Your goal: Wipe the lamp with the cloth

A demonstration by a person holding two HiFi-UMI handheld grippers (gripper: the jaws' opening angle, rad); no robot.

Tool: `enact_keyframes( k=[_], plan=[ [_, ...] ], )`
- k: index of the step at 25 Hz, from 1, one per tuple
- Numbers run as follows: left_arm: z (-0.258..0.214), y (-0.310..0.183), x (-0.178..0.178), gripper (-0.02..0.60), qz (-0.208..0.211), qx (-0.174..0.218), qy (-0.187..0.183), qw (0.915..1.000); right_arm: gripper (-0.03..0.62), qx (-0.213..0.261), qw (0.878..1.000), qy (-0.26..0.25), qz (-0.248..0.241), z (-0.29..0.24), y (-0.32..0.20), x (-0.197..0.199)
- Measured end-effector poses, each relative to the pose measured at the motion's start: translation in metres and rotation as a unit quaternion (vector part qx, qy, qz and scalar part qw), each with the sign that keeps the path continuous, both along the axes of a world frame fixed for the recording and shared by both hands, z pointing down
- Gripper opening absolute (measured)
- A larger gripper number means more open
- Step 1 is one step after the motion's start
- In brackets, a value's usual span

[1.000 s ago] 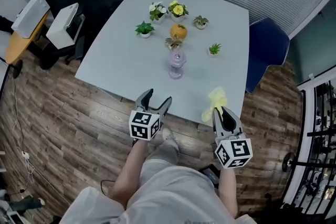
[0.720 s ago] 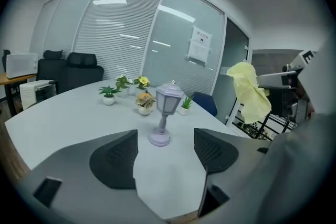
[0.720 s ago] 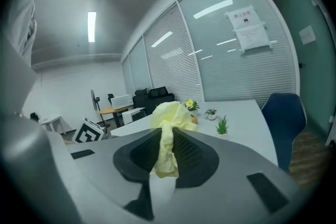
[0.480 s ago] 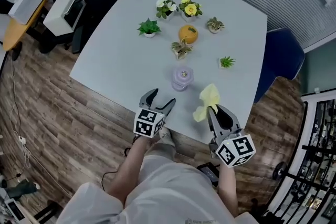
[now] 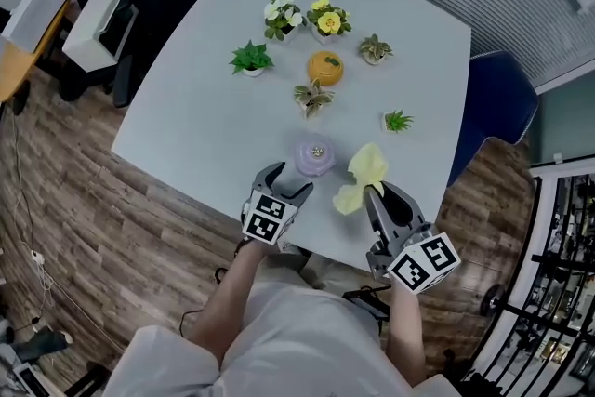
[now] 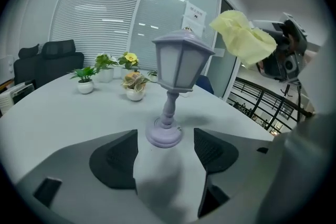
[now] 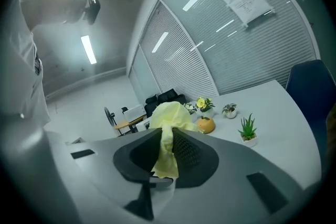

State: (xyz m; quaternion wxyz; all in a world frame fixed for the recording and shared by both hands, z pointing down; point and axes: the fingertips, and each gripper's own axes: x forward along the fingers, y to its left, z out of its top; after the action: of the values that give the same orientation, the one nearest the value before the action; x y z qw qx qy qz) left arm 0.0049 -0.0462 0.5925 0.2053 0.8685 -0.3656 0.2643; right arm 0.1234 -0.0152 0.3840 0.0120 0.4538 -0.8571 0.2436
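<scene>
Contact between the yellow cloth (image 5: 361,177) and the lilac lantern-shaped lamp (image 5: 315,157) is not yet made, so the wiping looks unstarted. The lamp stands upright on the grey table (image 5: 204,98), close to the edge nearest the person, with several small potted plants (image 5: 251,59) and an orange round object (image 5: 325,67) well beyond it. The right gripper (image 5: 374,194) sits just to the lamp's right, its jaws closed tight on the cloth, which bunches out past the tips and hangs in the air beside the lamp's shade, near it but apart. The left gripper (image 5: 289,182) is at the lamp's near left with its jaws spread. In the left gripper view the lamp's round base stands in the gap just ahead of the pads, and no touch shows. My reading: the cloth is in hand and beside the lamp, the left gripper seems placed to steady the base, and the whole wipe, shade, stem and base, is left to do.
</scene>
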Motion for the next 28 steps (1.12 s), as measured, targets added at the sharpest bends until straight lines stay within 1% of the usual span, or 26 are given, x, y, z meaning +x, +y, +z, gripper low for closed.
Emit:
enact_keyframes(
  k=[6,10,13,15,17,19,22,25,28],
  plan=[
    [0.014,-0.009,0.005,0.316,0.041,0.011,-0.052,0.9977,0.071,0.014,0.999,0.037,-0.017,-0.004,-0.019,-0.002],
    [0.02,-0.013,0.01,0.316,0.069,0.024,-0.059,0.9956,0.071,0.021,0.999,0.041,-0.027,-0.002,-0.031,-0.003],
    [0.029,-0.012,0.014,0.316,0.108,0.028,-0.082,0.9904,0.071,0.018,0.998,0.045,-0.043,0.002,-0.039,-0.005],
    [0.032,-0.013,0.012,0.316,0.122,0.035,-0.096,0.9873,0.071,0.014,0.997,0.043,-0.054,0.005,-0.042,-0.008],
    [0.031,-0.019,0.009,0.316,0.129,0.042,-0.098,0.9858,0.071,0.012,0.997,0.043,-0.063,0.005,-0.048,-0.011],
    [0.03,-0.021,0.009,0.316,0.148,0.049,-0.098,0.983,0.071,0.009,0.996,0.045,-0.074,0.006,-0.05,-0.015],
    [0.03,-0.023,0.013,0.316,0.183,0.06,-0.101,0.9761,0.071,0.006,0.995,0.049,-0.087,0.01,-0.052,-0.021],
    [0.03,-0.028,0.018,0.316,0.206,0.069,-0.098,0.9712,0.071,0.002,0.995,0.049,-0.089,0.015,-0.055,-0.023],
    [0.035,-0.025,0.022,0.316,0.233,0.069,-0.106,0.9643,0.072,-0.005,0.995,0.047,-0.089,0.019,-0.056,-0.024]
  ],
)
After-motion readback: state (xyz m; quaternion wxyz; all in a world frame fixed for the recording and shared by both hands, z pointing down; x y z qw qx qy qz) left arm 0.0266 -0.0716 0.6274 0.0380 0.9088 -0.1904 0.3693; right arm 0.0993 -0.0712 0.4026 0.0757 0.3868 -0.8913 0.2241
